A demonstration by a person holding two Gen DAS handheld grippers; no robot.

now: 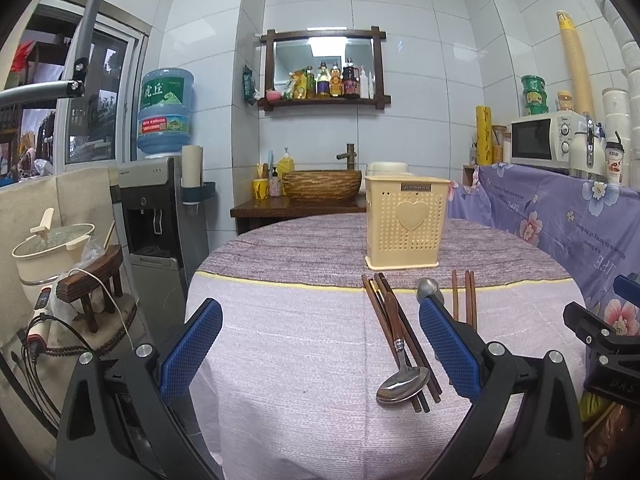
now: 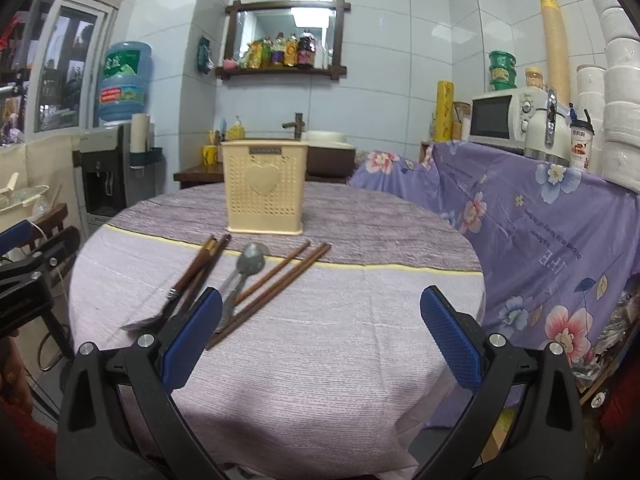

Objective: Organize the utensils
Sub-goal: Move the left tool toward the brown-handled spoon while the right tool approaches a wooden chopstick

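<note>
A cream perforated utensil holder [image 1: 403,224] with a heart stands upright at the back of the round table; it also shows in the right wrist view [image 2: 265,192]. In front of it lie a wooden-handled spoon [image 1: 401,364] on a pair of brown chopsticks [image 1: 404,336], a second spoon [image 2: 244,276] and another chopstick pair [image 2: 276,284]. My left gripper [image 1: 320,344] is open and empty above the table, left of the utensils. My right gripper [image 2: 320,340] is open and empty, right of the utensils.
The table wears a pale lilac cloth [image 1: 300,360] with a darker band at the back. A floral purple cover [image 2: 540,240] drapes a counter at the right, with a microwave [image 2: 506,116] on top. A water dispenser [image 1: 156,208] stands at the left, a sink [image 1: 322,184] behind.
</note>
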